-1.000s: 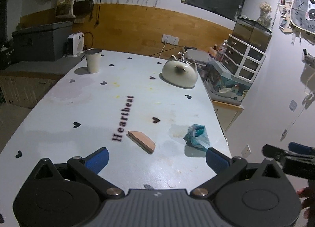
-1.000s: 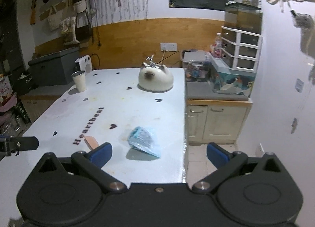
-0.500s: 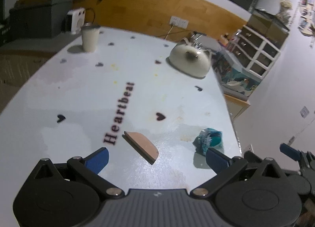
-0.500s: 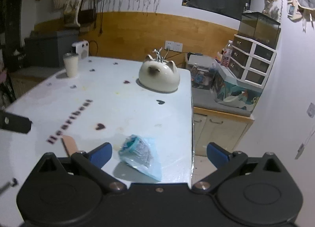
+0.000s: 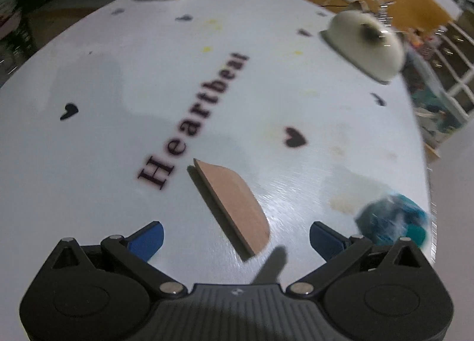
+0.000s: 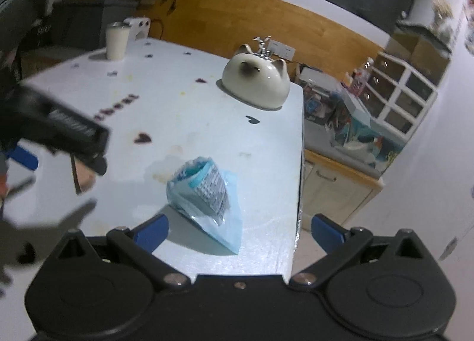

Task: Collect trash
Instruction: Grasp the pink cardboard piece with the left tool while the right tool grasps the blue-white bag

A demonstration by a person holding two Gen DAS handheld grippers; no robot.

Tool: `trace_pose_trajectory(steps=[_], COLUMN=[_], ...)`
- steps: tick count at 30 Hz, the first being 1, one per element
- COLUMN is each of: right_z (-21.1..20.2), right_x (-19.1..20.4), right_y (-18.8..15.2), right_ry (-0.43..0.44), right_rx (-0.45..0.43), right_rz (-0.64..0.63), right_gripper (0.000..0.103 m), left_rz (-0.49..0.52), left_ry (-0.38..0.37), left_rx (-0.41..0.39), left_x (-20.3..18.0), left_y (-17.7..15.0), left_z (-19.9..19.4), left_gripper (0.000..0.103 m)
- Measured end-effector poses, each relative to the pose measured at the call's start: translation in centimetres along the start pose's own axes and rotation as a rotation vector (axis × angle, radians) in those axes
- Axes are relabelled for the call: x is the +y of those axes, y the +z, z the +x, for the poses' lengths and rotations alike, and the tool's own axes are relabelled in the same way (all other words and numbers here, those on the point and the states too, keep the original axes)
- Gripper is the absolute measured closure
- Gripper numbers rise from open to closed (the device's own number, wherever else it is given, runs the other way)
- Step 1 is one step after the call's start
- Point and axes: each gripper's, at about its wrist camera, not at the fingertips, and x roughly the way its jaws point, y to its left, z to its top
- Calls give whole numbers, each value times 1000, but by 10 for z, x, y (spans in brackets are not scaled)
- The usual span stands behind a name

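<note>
Both jaws spread, closing in on two scraps of trash on the bench.

My left gripper [image 5: 235,236] hangs low over the white bench [image 5: 89,133] with its jaws wide apart and empty; the brown cardboard scrap [image 5: 234,202] lies flat between them at 12 o'clock, just ahead of the blue tips. My right gripper [image 6: 238,233] is likewise spread and empty, with the crumpled blue wrapper [image 6: 207,193] at 12 o'clock, near the bench's right edge. I judge this to be the approach step, nothing picked up yet. Next I would need to drop each pair of jaws around its piece; the flat scrap calls for a low angle to get under its edge, while the wrapper should pinch easily.
</note>
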Motion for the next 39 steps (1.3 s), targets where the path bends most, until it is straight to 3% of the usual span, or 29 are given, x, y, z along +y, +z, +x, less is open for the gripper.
trace_pose_trajectory(steps=[4,10,16,24,29,34,39], right_z=[11,32,54,73,73,60,44], right_x=[12,34,49,45,41,28,16], right_y=[-3,0,5,20,24,29,28], right_ry=[-46,-47,-9,67,93,162,222], right_rx=[-21,-45,-33,26,47,91,133], right_rz=[-121,-286,-361,-270,-217,3,204], right_gripper=[0,1,14,45,53,58,59], left_rz=[-6,47,130,280,460,629,650], left_ry=[66,136,145,152,128,65,22], left_rx=[-18,-46,-72,-153,-210,-214,-190], left_x=[-5,-4,10,33,30,12,4], left_y=[4,3,-2,-9,-13,-11,-2], left_z=[7,10,8,-1,-6,-2,4], left_gripper=[0,0,0,4,12,27,48])
